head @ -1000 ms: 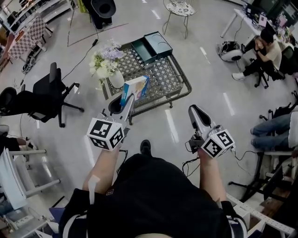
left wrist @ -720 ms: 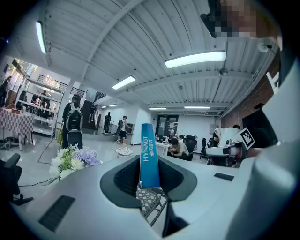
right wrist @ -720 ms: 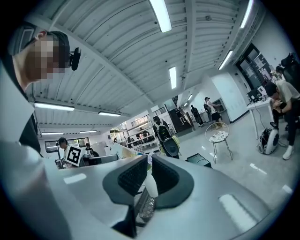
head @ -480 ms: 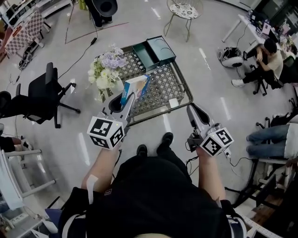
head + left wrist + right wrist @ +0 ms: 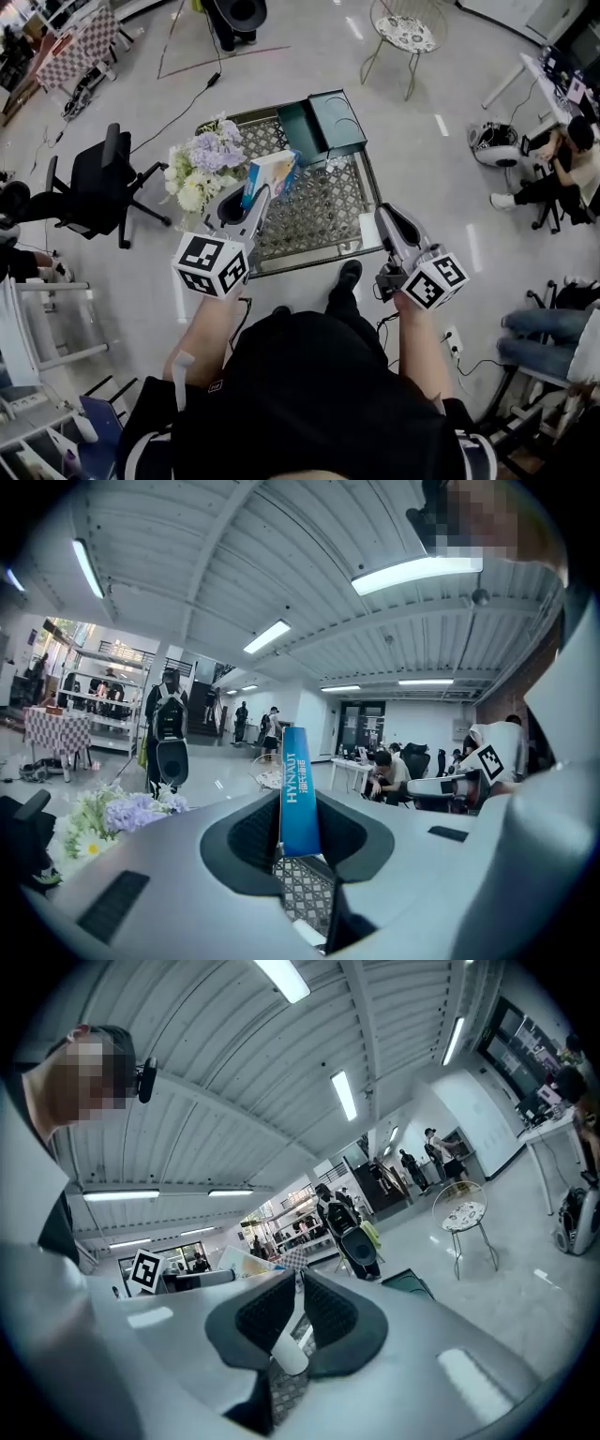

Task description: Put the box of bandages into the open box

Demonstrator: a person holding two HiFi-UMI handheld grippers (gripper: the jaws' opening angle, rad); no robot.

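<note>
The bandage box (image 5: 272, 175), blue and white, stands upright between the jaws of my left gripper (image 5: 255, 202), which is shut on it. In the left gripper view its blue edge (image 5: 298, 780) rises between the pads of that gripper (image 5: 298, 841). The open teal box (image 5: 323, 124) sits at the far end of the metal lattice table (image 5: 319, 211), its lid swung back; the held box is well short of it. My right gripper (image 5: 389, 217) hovers over the table's near right edge, jaws together (image 5: 300, 1283), nothing gripped.
A vase of flowers (image 5: 199, 169) stands on the table's left side, close beside the left gripper. A small white item (image 5: 368, 228) lies by the right gripper. A black office chair (image 5: 98, 178) is at the left, a round stool (image 5: 405, 33) beyond the table, and a seated person (image 5: 572, 159) far right.
The person has walked up to the table. Both grippers now reach over its near edge, and the bandage box is carried closer to the teal box. Neither grip has changed.
</note>
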